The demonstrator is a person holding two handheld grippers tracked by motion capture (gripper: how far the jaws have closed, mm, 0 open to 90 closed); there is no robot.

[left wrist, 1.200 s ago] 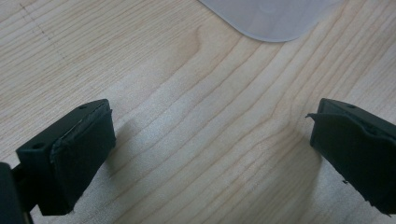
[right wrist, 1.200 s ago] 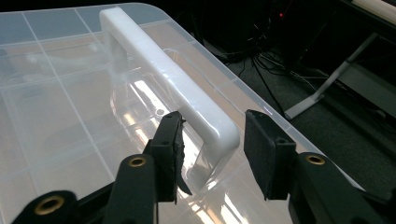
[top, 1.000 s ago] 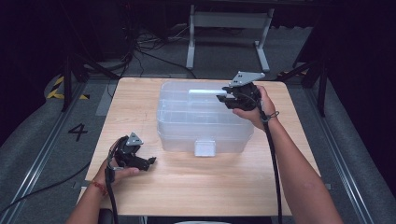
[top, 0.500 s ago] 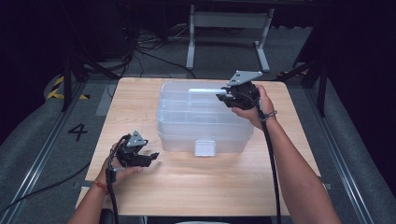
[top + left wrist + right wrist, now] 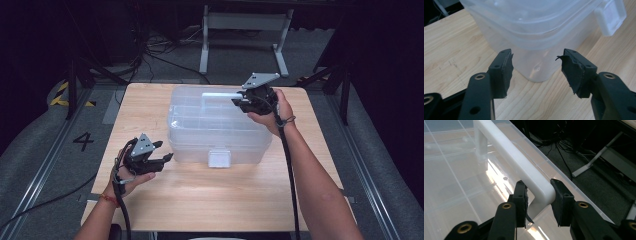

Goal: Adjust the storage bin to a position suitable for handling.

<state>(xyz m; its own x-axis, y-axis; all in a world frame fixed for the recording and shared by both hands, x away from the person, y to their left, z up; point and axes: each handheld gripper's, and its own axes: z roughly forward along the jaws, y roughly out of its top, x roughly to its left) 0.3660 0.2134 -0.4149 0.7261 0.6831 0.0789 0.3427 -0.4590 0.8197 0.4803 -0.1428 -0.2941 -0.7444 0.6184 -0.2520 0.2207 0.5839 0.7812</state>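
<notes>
We count one clear plastic box (image 5: 220,131) on the table (image 5: 210,200), toward its far edge, with one white handle (image 5: 516,162) on its lid and one white latch (image 5: 219,158) on its near side. We count two grippers: the left gripper (image 5: 162,158) and the right gripper (image 5: 239,103).

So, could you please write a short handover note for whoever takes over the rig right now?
Right gripper: shut on the white handle on top of the clear storage box, near the handle's corner.
Left gripper: jaws have just been closing, nothing between them; it points at the box's near left corner.
The box sits mid-table, its front latch down.
Done: handle gripped.
Left: probably steady or unlatch the box, then lift or open it.
</notes>
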